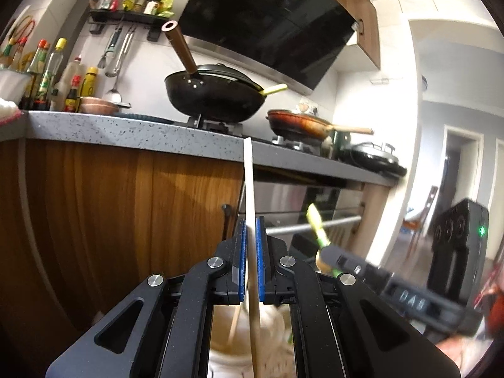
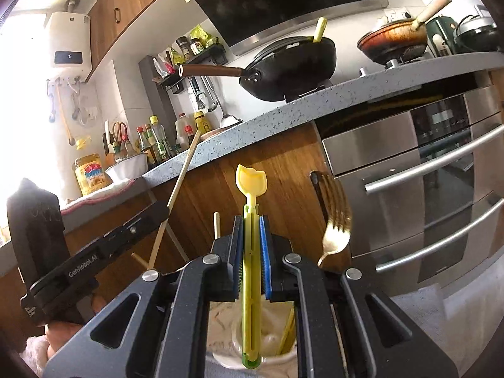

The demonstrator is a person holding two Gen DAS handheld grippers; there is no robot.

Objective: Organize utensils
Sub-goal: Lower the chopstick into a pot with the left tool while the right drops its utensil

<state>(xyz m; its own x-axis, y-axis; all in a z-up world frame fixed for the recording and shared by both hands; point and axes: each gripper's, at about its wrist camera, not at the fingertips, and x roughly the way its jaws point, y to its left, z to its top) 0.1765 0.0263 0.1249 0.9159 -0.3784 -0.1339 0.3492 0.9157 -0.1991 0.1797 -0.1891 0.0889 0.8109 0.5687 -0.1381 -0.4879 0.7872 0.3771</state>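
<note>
A pale wooden chopstick (image 1: 249,189) stands nearly upright, clamped between the blue pads of the left gripper (image 1: 251,236); its squared tip rises in front of the speckled grey table (image 1: 126,130) edge, and its lower end runs down into a cream holder (image 1: 271,330) below the jaws. Seen from the right wrist, the same stick (image 2: 181,186) slants up past the black body of the left gripper (image 2: 94,258).

The right gripper (image 2: 251,230) has its jaws clenched on a yellow-green plastic utensil (image 2: 250,252) (slotted along its length, with a tulip-shaped top), whose foot sits in the cream holder (image 2: 220,356). A gold fork (image 2: 337,220) stands tines up just to the right of the utensil, and a short wooden stick end (image 2: 216,223) pokes up to the left.

On the table sits a black wok (image 1: 214,94) with a brown handle, and beside it a reddish frying pan (image 1: 299,123). Sauce bottles (image 1: 63,75) crowd the far left, under a black spice rack (image 1: 126,15). A steel oven (image 2: 425,195) sits below the table.
</note>
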